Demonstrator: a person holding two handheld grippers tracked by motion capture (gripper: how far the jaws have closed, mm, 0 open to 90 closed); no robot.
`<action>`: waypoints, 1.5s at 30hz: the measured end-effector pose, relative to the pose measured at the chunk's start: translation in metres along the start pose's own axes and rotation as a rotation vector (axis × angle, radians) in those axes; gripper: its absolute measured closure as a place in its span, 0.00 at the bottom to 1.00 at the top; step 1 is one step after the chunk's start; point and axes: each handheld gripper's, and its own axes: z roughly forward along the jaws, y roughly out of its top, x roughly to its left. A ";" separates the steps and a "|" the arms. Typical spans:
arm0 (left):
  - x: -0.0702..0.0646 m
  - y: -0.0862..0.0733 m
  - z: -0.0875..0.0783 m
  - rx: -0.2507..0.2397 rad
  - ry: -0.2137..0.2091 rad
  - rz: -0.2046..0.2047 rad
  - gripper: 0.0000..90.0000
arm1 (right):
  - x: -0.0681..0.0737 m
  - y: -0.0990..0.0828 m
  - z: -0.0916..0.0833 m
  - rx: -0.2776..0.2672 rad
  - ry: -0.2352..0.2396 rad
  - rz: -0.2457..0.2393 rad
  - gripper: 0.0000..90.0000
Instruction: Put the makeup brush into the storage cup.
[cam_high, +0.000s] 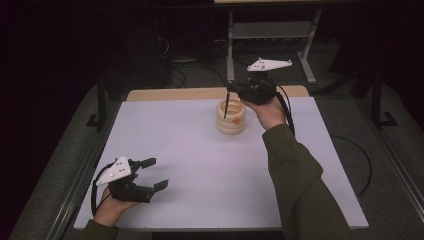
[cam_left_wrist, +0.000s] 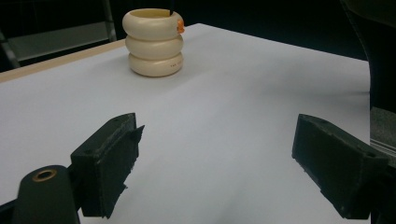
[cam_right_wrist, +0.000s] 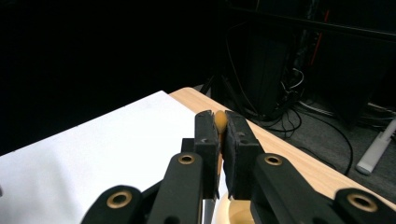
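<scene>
Your right gripper (cam_high: 229, 90) is closed on one thin dark stick with a yellowish top end (cam_right_wrist: 220, 120). In the right gripper view the jaws press on it from both sides, and only this top end shows between them. In the high view the stick (cam_high: 226, 106) hangs below the jaws with its long axis nearly upright, and its lower end points down into the one cream-coloured holder made of three stacked rings (cam_high: 231, 117). How deep it goes inside, you cannot see, because the rim hides the tip.

The holder stands near the far edge of the white table sheet (cam_high: 210, 170), and it has one small orange mark (cam_left_wrist: 180, 27) at the top ring.

Your left gripper (cam_high: 155, 174) rests near the front left corner, well apart from the holder. Its two jaws stand wide open with nothing between them.
</scene>
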 end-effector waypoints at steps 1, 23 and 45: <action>0.000 0.000 0.000 0.000 0.000 -0.001 0.16 | -0.001 0.000 0.001 0.001 -0.006 0.001 0.94; -0.001 0.000 0.001 -0.014 -0.002 -0.015 0.16 | -0.022 -0.006 0.009 0.012 -0.082 0.024 0.94; -0.001 0.000 0.000 -0.006 -0.001 -0.005 0.16 | -0.026 -0.017 0.029 0.060 -0.109 0.025 0.94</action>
